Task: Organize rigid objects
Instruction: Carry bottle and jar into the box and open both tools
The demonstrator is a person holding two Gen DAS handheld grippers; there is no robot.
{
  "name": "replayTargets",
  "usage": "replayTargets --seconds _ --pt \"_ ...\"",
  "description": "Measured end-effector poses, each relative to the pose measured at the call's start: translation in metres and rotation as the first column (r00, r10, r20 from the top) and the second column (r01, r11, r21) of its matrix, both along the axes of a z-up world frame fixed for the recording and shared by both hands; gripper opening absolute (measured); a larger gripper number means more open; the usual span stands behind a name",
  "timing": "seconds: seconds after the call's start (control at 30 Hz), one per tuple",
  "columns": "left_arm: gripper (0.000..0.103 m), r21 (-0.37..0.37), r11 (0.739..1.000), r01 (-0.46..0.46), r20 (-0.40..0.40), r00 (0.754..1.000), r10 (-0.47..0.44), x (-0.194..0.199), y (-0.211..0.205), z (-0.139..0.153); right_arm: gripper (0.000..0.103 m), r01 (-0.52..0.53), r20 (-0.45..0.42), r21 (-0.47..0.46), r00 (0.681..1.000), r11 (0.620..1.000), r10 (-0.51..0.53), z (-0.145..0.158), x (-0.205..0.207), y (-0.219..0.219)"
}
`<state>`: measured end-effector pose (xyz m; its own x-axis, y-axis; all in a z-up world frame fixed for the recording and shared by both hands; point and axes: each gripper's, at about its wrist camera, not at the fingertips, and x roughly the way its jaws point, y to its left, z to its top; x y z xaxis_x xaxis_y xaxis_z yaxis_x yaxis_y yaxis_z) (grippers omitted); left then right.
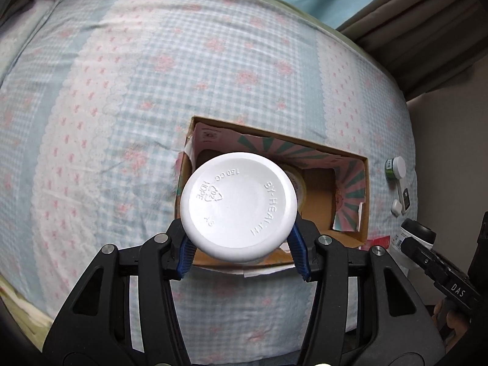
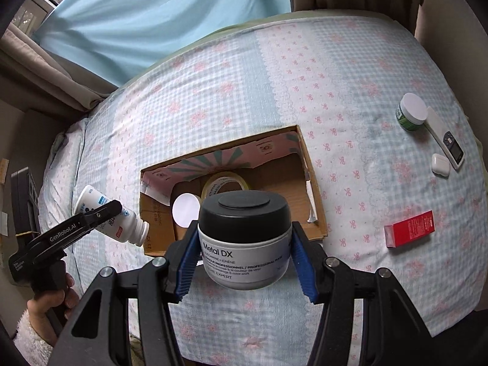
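In the left wrist view, the left claw [image 1: 242,245] sits at the bottom centre of the frame, its blue pads [image 1: 186,251] clamped on a white bottle [image 1: 238,206] whose round embossed base faces the camera. The bottle covers the near left part of an open cardboard box [image 1: 364,201] lying on the bed [image 1: 122,91], which is spread with a blue checked quilt with pink flowers. Inside the box, just right of the bottle, the edge of a tape roll [image 1: 300,184] shows. At the lower right edge the right claw [image 1: 418,239] comes in, holding a black-lidded jar [image 1: 416,233]. Farther off at the right edge lie a green jar [image 1: 395,168], a white remote [image 1: 404,199] and an earbud case [image 1: 396,207], close together.

In the right wrist view, the right claw [image 2: 244,256] at bottom centre is clamped on the black-lidded jar [image 2: 245,238], label toward the camera, in front of the near edge of the box [image 2: 314,189]. At the lower left, a hand [image 2: 48,299] grips the left claw [image 2: 106,213], which holds the white bottle [image 2: 122,222] tilted, neck toward the box's near left corner. Inside the box lie a white disc [image 2: 186,210] and the tape roll [image 2: 225,181]. To the right on the bed [image 2: 335,76], a red carton [image 2: 408,228] lies nearest; beyond it, at the upper right, are the earbud case [image 2: 440,164], the remote [image 2: 445,137] and the green jar [image 2: 411,116].
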<state>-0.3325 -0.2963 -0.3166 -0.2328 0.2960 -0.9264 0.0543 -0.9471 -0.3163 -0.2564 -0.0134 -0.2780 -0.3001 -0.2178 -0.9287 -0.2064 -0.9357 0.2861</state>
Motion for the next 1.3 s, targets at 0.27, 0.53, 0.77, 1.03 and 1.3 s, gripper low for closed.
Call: replayTargets --seconds 0.27,0.53,0.77,1.03,1.3 --pt "0.047 -0.037 0.996 0.077 0.064 0.995 -0.075 -0.009 0.007 -0.049 0.052 -0.063 0.102 0.071 0.993 0.996 0.055 -0.058 -0.03 -0.007" --pt "0.047 -0.118 0.98 0.16 0.084 0.985 -0.15 0.005 0.014 -0.074 0.052 -0.135 0.173 0.123 0.978 0.983 0.112 -0.107 -0.04 -0.007" --pt "0.052 -0.132 0.971 0.199 0.071 0.979 -0.191 0.005 0.016 -0.084 0.053 -0.105 0.207 0.101 0.975 0.989 0.083 -0.13 -0.043 -0.002" --pt "0.103 -0.062 0.97 0.233 0.041 0.972 -0.231 0.018 0.02 -0.069 0.103 -0.098 0.133 0.156 0.988 0.983 0.077 -0.112 -0.038 0.001" --pt "0.103 -0.069 0.975 0.212 0.023 0.977 -0.211 0.021 0.012 -0.057 0.103 -0.081 0.11 0.164 0.992 0.983 0.064 -0.1 -0.032 -0.003"
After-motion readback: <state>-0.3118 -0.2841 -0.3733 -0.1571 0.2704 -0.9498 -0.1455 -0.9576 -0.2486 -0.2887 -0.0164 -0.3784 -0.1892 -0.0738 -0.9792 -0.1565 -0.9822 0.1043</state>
